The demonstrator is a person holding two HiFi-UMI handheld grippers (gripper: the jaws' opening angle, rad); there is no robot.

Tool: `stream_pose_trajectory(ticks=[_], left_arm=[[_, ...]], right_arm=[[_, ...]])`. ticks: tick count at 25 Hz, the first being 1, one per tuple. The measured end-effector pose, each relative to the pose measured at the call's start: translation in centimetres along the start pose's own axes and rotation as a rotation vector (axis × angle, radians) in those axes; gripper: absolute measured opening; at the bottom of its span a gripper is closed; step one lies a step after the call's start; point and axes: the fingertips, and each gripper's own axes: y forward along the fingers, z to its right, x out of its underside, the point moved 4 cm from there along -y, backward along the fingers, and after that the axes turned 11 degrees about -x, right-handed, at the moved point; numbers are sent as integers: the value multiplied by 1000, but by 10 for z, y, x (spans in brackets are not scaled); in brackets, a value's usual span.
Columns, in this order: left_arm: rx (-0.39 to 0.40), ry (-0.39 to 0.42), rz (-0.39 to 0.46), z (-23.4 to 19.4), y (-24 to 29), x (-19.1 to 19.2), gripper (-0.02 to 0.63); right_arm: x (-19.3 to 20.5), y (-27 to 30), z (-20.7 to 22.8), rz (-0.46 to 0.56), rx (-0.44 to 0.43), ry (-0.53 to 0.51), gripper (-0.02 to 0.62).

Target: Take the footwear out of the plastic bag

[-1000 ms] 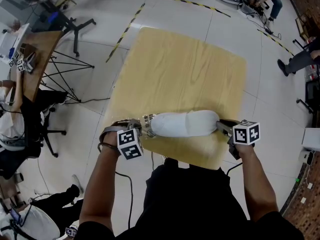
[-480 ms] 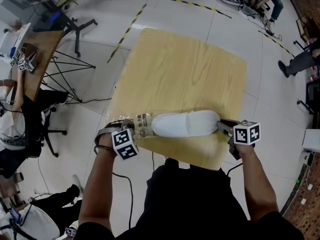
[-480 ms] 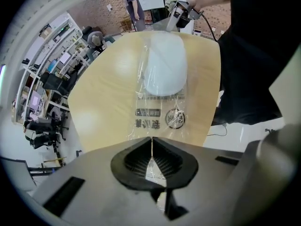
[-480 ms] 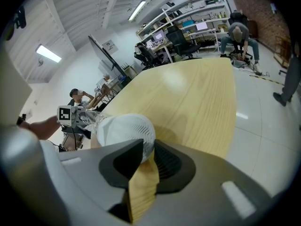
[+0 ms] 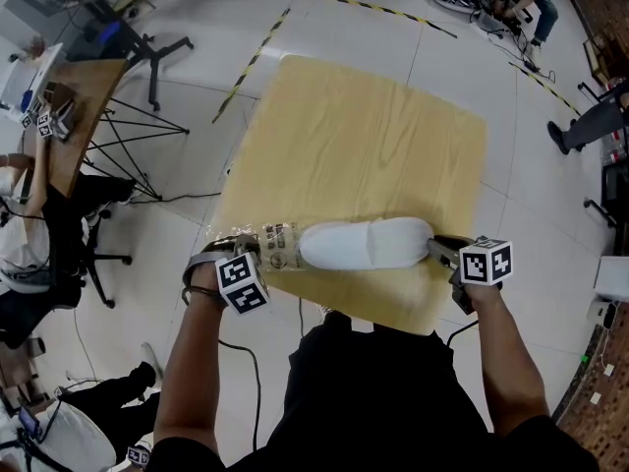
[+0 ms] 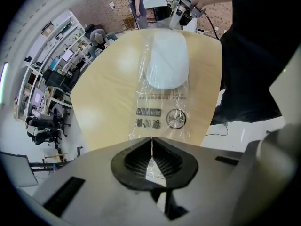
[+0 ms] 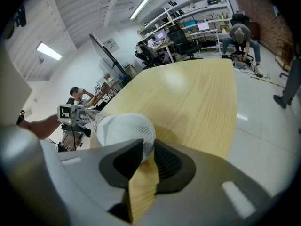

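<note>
We had left gripper (image 6: 151, 145) clamped on the bag (image 6: 162, 117), right gripper (image 7: 146, 149) on the slipper (image 5: 364, 244), so a steady straight pull seemed best.

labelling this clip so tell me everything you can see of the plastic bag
The plastic bag is clear, thin and crinkled, with dark print and a round emblem near one end. It lies stretched out along the near edge of the wooden table. The left gripper is shut on its printed end, the film pinched between the jaws. A white slipper sits in the other end, at least partly covered, and the right gripper is shut on that slipper's far end.
</note>
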Motion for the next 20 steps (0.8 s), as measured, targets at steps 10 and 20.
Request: stream_pose_trajectory(ticks=[10, 20], left_arm=[[0, -11, -17, 1, -2, 11, 11], [-30, -29, -56, -9, -5, 28, 9]], right_arm=[[-1, -2, -1, -5, 5, -2, 75], [-2, -3, 1, -1, 11, -2, 75]])
